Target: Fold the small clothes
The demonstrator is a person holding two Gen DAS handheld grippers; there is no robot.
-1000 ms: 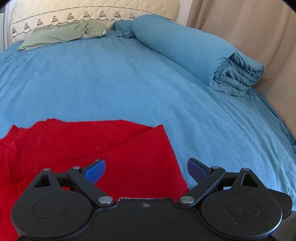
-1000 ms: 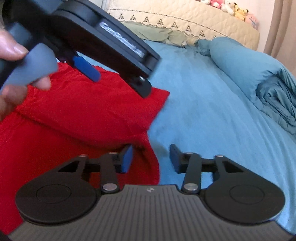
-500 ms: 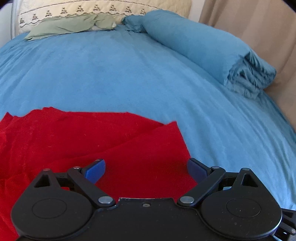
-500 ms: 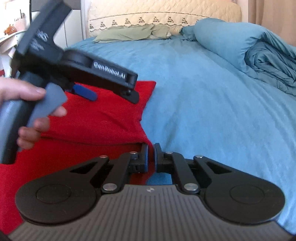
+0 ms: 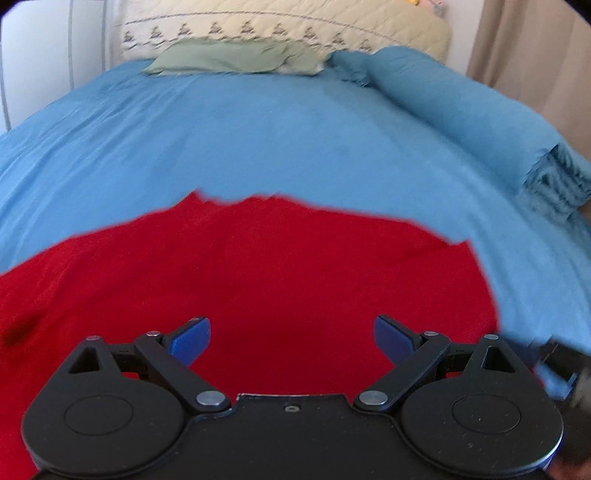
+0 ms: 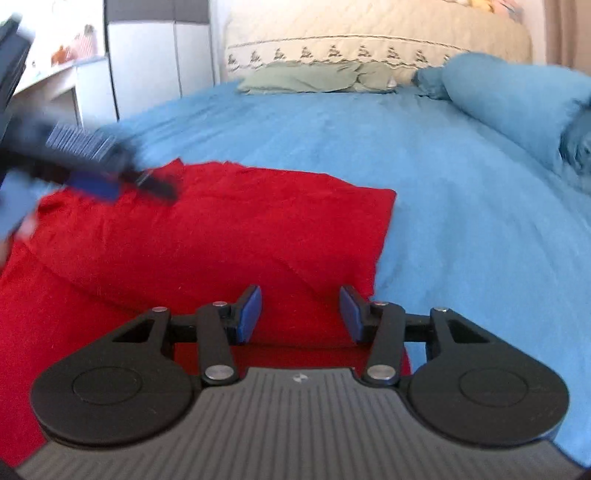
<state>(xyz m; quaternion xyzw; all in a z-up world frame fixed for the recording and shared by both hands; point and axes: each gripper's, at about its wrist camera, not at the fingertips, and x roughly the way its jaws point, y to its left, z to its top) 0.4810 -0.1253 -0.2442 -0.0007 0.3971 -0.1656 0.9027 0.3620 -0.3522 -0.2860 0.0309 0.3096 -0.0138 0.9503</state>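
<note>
A red garment point(image 5: 258, 266) lies partly folded on the blue bedsheet point(image 5: 258, 140). My left gripper point(image 5: 291, 338) is wide open and empty, hovering over the garment's middle. In the right wrist view the garment point(image 6: 221, 236) shows a folded layer with its corner at the right. My right gripper point(image 6: 300, 312) is open and empty above the garment's near right edge. The left gripper point(image 6: 92, 173) appears blurred at the left of the right wrist view, above the garment's far left part.
A rolled blue duvet point(image 5: 461, 110) lies along the bed's right side. A green pillow point(image 5: 236, 59) rests against the cream headboard point(image 5: 295, 26). A beige curtain point(image 5: 535, 55) hangs at right. White furniture point(image 6: 110, 81) stands left of the bed.
My right gripper was shut on the garment's edge half a second ago and has opened, letting it go. My left gripper has moved left over the garment, staying open.
</note>
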